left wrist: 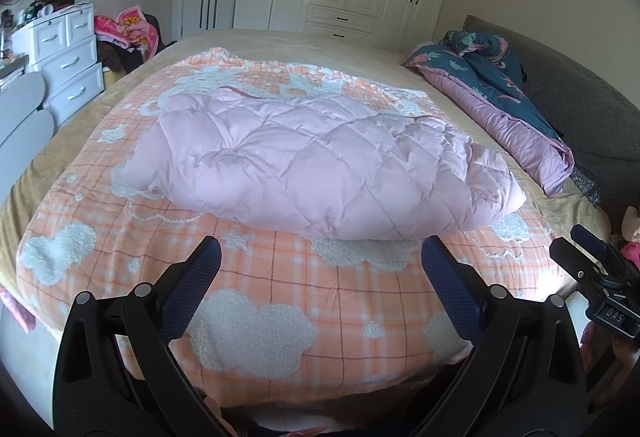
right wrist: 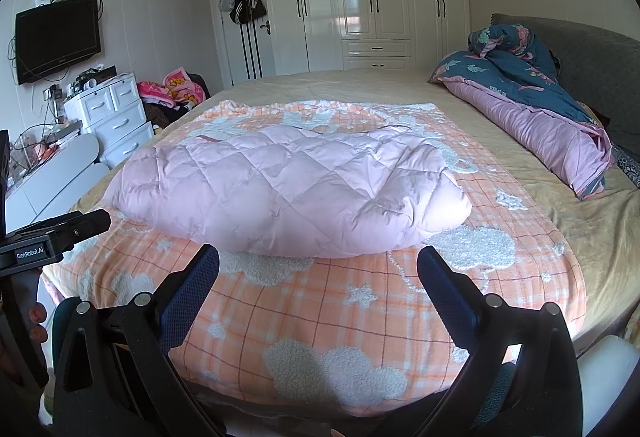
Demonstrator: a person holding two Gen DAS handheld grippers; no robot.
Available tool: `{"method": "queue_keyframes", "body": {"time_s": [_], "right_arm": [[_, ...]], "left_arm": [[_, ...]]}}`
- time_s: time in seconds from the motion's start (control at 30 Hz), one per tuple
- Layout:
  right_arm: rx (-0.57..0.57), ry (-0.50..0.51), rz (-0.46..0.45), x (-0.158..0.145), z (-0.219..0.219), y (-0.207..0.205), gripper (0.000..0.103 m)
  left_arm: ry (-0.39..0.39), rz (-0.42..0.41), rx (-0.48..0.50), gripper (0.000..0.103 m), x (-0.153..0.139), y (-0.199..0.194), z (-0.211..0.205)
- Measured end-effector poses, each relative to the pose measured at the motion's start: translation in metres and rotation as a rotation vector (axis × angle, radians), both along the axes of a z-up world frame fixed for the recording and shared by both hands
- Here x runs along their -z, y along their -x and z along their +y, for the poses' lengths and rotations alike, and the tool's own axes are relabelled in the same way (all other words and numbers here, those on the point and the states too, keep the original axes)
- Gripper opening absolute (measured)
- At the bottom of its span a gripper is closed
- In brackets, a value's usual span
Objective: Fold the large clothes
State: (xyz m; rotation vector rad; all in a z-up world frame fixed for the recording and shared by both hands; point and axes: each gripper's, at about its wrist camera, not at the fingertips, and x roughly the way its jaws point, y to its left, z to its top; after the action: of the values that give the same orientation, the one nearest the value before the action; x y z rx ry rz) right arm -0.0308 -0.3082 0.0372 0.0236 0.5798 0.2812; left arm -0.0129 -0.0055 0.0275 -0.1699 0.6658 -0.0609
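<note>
Left gripper (left wrist: 320,257): spread wide, empty, short of the jacket. Pink quilted jacket (left wrist: 312,161), folded, lies on the orange checked blanket (left wrist: 280,297) mid-bed. Right gripper (right wrist: 318,265): spread wide, empty, just short of the jacket's near edge.

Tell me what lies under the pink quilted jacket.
The pink quilted jacket rests on an orange plaid blanket with white fleecy clouds, over a beige bedspread. Whatever lies directly beneath it is hidden.
</note>
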Motion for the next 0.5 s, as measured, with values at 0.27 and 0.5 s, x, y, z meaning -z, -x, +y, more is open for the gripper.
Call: {"method": "queue_keyframes", "body": {"time_s": [0.27, 0.5], "right_arm": [[0.001, 0.002, 0.001, 0.0001, 0.0003, 0.0001, 0.099], [0.000, 0.002, 0.000, 0.0001, 0.0003, 0.0000, 0.099]], "left_arm": [[0.001, 0.001, 0.001, 0.094, -0.0008, 0.0015, 0.0015], [0.001, 0.003, 0.004, 0.094, -0.0005, 0.0019, 0.0018]]}}
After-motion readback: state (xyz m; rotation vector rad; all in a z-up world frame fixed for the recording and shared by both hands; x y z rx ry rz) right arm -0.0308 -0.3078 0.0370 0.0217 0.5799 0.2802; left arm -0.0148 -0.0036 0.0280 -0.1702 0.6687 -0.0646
